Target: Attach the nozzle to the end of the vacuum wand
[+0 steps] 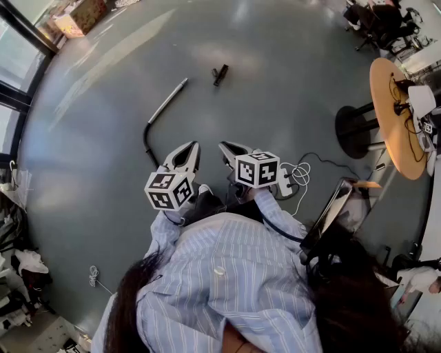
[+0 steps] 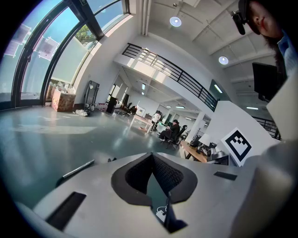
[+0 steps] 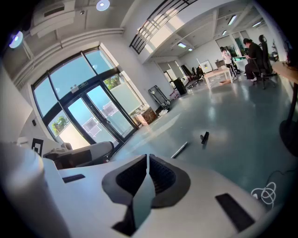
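The vacuum wand, a thin silver tube with a black curved hose end, lies on the grey floor ahead of me; it also shows as the wand and the wand. The small black nozzle lies apart from it, farther off to the right, seen again as the nozzle. My left gripper and right gripper hang side by side in front of my body, well short of both parts. Both are shut with nothing between their pads.
A white cable coil lies on the floor by my right side. A round wooden table on a black pedestal stands at the right. Glass doors and a cardboard box are at the far left. People sit at desks far away.
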A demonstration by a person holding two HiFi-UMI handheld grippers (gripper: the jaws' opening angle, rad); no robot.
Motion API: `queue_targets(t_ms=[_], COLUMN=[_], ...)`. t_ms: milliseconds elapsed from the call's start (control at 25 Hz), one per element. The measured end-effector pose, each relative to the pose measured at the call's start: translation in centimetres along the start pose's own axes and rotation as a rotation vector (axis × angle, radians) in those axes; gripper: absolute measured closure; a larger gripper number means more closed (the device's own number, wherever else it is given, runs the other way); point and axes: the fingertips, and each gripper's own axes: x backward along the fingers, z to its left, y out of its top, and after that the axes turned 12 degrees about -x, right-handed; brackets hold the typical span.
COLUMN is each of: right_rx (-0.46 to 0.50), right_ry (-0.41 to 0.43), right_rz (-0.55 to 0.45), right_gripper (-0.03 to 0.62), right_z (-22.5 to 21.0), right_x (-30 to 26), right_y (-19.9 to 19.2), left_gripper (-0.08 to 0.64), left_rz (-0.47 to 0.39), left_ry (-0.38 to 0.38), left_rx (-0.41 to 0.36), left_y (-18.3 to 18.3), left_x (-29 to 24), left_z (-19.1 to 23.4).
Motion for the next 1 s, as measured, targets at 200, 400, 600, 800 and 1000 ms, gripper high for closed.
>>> queue_targets(t_ms=[200, 400, 600, 800, 1000], right_rx=[-0.002, -0.012, -0.023, -0.038, -0.047], right_ry=[-0.014, -0.02, -0.008, -0.013, -0.041], right_rz=[0.0, -0.003, -0.028, -0.055, -0.068], right_gripper=[0.569, 0.569, 0.569, 0.569, 0.569], right_z=[0.1, 0.6, 1.2, 1.1, 0.7], right_x=[-0.1, -0.7, -1.1, -1.3, -1.2], right_y=[-0.1, -0.5, -0.1, 0.3, 0.1], left_gripper=[0.554, 0.554, 0.554, 0.554, 0.554], left_rz=[-0.006, -0.005, -0.004, -0.013, -0.013], left_ry=[0.001, -0.008, -0.012, -0.004, -0.02], left_rx=[0.002, -0.006, -0.018, -0.01, 0.012], left_y=[0.3, 0.2, 0.4, 0.6, 0.3], left_x=[0.4, 1.0, 1.3, 1.6, 1.6], left_z=[0.3, 0.9, 1.5, 2.5, 3.0])
